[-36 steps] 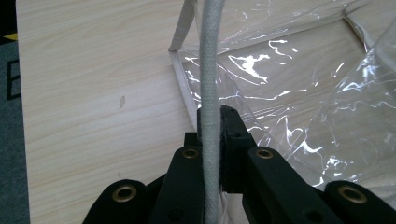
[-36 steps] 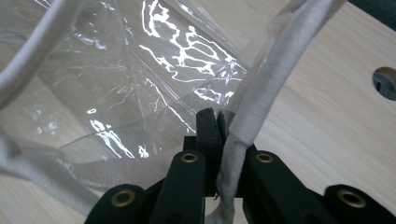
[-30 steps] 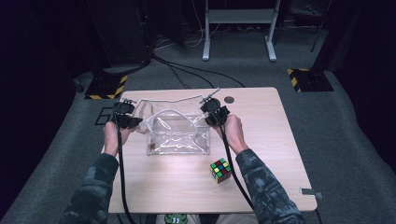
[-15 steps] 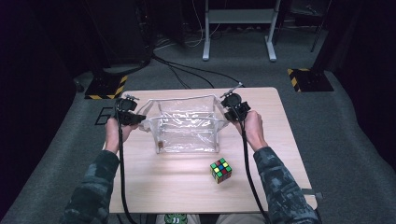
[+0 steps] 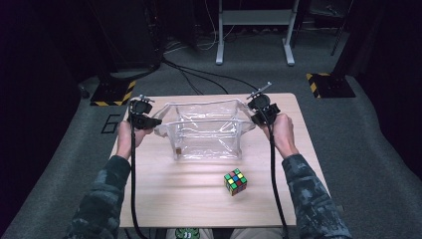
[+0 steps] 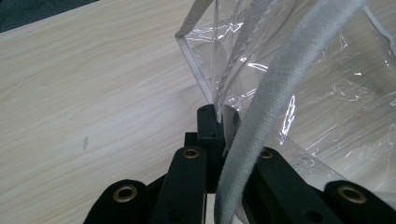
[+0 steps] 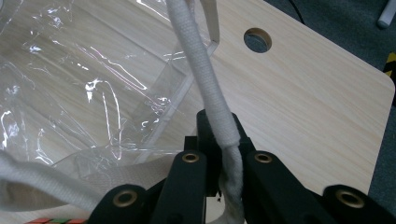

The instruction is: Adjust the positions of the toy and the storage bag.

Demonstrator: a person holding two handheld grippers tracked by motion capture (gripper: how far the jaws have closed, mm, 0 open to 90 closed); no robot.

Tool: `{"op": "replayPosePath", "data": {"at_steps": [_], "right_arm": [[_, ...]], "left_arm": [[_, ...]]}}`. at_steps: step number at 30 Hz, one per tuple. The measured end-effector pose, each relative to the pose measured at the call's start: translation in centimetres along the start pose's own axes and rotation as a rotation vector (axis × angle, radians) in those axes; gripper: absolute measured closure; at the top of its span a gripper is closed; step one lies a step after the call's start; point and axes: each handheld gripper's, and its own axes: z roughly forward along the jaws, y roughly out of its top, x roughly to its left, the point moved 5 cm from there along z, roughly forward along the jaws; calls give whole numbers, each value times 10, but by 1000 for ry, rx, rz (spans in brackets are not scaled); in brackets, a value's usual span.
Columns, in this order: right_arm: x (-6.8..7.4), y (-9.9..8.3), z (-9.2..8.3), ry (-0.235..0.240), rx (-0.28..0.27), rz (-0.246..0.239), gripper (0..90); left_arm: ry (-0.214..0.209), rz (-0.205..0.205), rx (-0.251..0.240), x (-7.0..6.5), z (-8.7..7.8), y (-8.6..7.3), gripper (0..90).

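Note:
A clear plastic bag [image 5: 206,134] with white rope handles stands spread open on the wooden table [image 5: 164,199]. My left gripper [image 5: 149,121] is shut on the bag's left edge [image 6: 215,100], with a white handle [image 6: 275,93] draped past its jaws. My right gripper [image 5: 256,115] is shut on the bag's right side, pinching the white rope handle [image 7: 210,88] and the clear rim. The two grippers hold the bag's mouth stretched wide between them. A multicoloured puzzle cube [image 5: 235,181] lies on the table in front of the bag, nearer the person.
A round hole [image 7: 257,39] is cut in the tabletop near its far right corner. Black cables [image 5: 132,184] trail from both grippers along the forearms. Around the table is grey floor with a metal stand [image 5: 254,30] and yellow-black marked bases [image 5: 326,82].
The right gripper has moved to the right and slightly up, pulling the bag's right side with it. The bag's mouth has gone from narrow to wide. The left gripper has shifted only slightly.

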Motion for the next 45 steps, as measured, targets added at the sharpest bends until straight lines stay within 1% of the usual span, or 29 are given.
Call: {"op": "replayPosePath", "data": {"at_steps": [1, 4, 6, 7, 8, 9, 13, 14, 19, 21, 23, 24, 25, 28, 30, 31, 32, 33, 35, 36, 37, 38, 39, 40, 41, 42, 43, 44, 45], "right_arm": [[-1, 0, 0, -4, -5, 11, 890], [-4, -1, -1, -7, 1, 18, 889], [-10, -1, -2, -15, 7, 27, 889], [-10, -1, -2, -15, 7, 27, 889], [-14, -1, -2, -18, 10, 36, 889], [-16, -2, -2, -19, 11, 32, 889], [-20, -2, -3, -31, 20, 40, 888], [-24, -2, -1, -36, 22, 43, 887], [-34, -1, 6, -42, 32, 72, 880], [-35, 0, 8, -45, 32, 77, 878], [-39, -1, 17, -53, 45, 98, 870], [-39, -1, 17, -53, 45, 98, 870], [-42, -2, 23, -59, 46, 102, 864], [-44, -3, 29, -56, 54, 113, 860], [-46, -3, 33, -57, 56, 131, 841], [-47, -2, 34, -62, 53, 140, 801], [-49, -1, 34, -83, 40, 145, 783], [-49, -1, 34, -83, 40, 145, 783], [-49, 0, 37, -83, 37, 164, 764], [-48, 1, 39, -81, 36, 170, 759], [-47, 1, 40, -83, 37, 173, 746], [-47, 1, 41, -83, 37, 172, 735], [-46, 1, 41, -77, 33, 188, 720], [-45, 2, 41, -80, 26, 190, 695], [-45, 3, 41, -81, 19, 181, 662], [-44, 3, 40, -84, 15, 180, 619], [-43, 4, 39, -82, 6, 183, 572], [-42, 5, 39, -68, 5, 184, 485], [-41, 5, 38, -59, -3, 176, 417]], "left_arm": [[0, 1, 0, -1, 1, 1, 891], [-7, 6, 9, -3, 2, 3, 891], [-14, 22, 25, -6, 3, 6, 891], [-14, 22, 25, -6, 3, 6, 891], [-15, 21, 26, -7, 3, 7, 891], [-15, 29, 30, -9, 5, 9, 891], [-20, 32, 44, -10, 8, 11, 891], [-24, 25, 40, -10, 10, 12, 891], [-26, 18, 57, -11, 18, 18, 891], [-23, 17, 62, -11, 20, 20, 891], [-15, 20, 75, -10, 27, 23, 891], [-15, 20, 75, -10, 27, 23, 891], [-18, 14, 84, -10, 33, 25, 891], [-23, 6, 94, -9, 37, 26, 890], [-28, -13, 105, -8, 41, 29, 889], [-28, -14, 110, -8, 42, 30, 888], [-24, -16, 114, -8, 43, 30, 887], [-24, -16, 114, -8, 43, 30, 887], [-8, -18, 114, -10, 47, 33, 883], [9, -25, 107, -11, 49, 35, 872], [9, -25, 107, -11, 49, 35, 856], [29, -22, 102, -12, 50, 36, 850], [43, -22, 95, -12, 51, 37, 831], [53, -29, 93, -12, 50, 38, 777], [53, -37, 85, -11, 50, 38, 748], [61, -46, 75, -10, 49, 39, 680], [61, -46, 75, -10, 49, 39, 580], [73, -81, 57, -8, 47, 39, 490], [66, -99, 47, -7, 45, 40, 422]]}}
